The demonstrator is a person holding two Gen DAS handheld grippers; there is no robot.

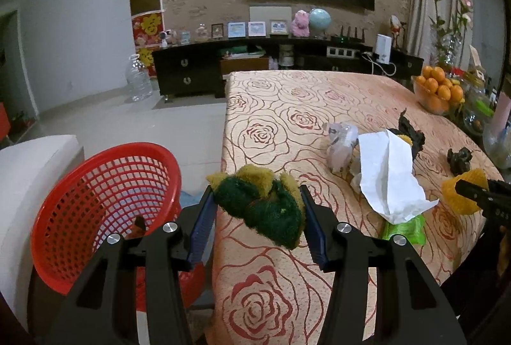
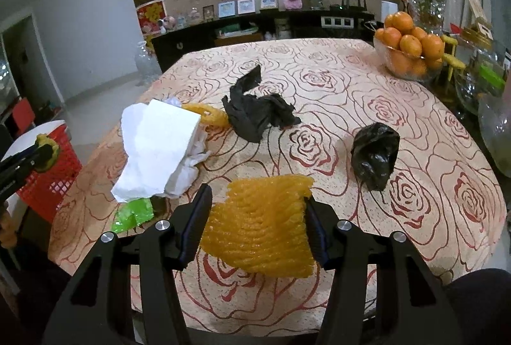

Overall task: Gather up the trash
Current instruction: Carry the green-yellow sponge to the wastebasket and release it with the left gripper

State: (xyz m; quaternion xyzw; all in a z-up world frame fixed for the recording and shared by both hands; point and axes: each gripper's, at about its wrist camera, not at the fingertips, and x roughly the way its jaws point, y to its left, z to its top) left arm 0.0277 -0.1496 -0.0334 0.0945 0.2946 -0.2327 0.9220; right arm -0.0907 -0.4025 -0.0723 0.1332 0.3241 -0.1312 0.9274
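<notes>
The left gripper (image 1: 257, 201) is clamped on a scourer (image 1: 260, 204), a crumpled pad with a coarse dark-green face and a yellow spongy backing, held in the air over the table's near-left edge, just beside the basket (image 1: 105, 211). The basket is red plastic, round, with an open square lattice; a small brown scrap lies inside it. The right gripper (image 2: 257, 217) pinches a foam net (image 2: 262, 227), an orange-yellow ribbed mesh sleeve squashed flat between the two blue-padded jaws, above the near edge of the table (image 2: 415, 121). The table wears a peach cloth (image 2: 319, 70) woven with red-outlined roses. Loose on it: one folded white tissue (image 2: 159, 147) over more crumpled paper, one glossy green wrapper (image 2: 134, 212) poking out beneath it, a second orange foam ring (image 2: 207, 113) behind the tissue, and two pieces of black plastic film, one spread and twisted (image 2: 255, 112), one balled up and shiny (image 2: 377, 153). From the left wrist view a crinkled clear bag (image 1: 341, 144) also shows beside the tissue. A glass bowl (image 2: 405, 64) heaped with oranges stands at the far right.
</notes>
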